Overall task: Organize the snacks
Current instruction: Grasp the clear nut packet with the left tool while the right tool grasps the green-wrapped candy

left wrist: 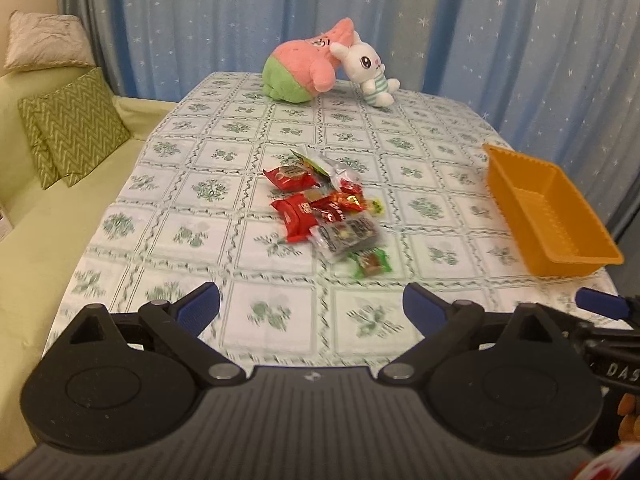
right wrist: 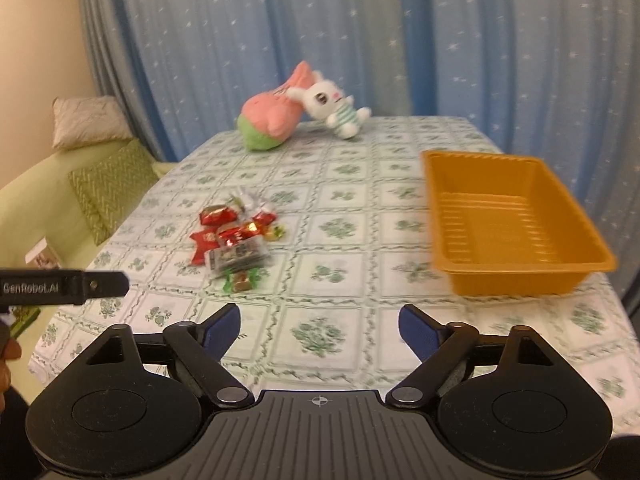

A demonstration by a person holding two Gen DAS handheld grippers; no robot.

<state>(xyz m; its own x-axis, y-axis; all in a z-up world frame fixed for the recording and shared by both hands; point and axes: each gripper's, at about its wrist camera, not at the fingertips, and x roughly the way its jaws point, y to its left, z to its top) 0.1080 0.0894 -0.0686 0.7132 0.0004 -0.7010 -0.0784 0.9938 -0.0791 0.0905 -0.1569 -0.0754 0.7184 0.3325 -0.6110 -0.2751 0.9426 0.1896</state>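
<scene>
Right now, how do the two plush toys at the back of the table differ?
The pink toy is bigger, pink with a green bottom; the white rabbit is smaller and wears a striped top. The pink toy lies on its side; the rabbit leans against it. Both are soft toys on the table's far end.

Blue starry curtains [left wrist: 200, 12] hang behind a green sofa [left wrist: 60, 216] with cushions [left wrist: 76, 128].

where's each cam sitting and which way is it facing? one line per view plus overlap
Left wrist: on the left gripper, angled down across the table at the snack pile; own jaws open, right gripper's fingertip at right edge.
Right wrist: on the right gripper, angled down across the table, orange tray at right; own jaws open, left gripper's side at left edge.
Shared: snack pile, tray, pink plush, white bunny, curtain.
</scene>
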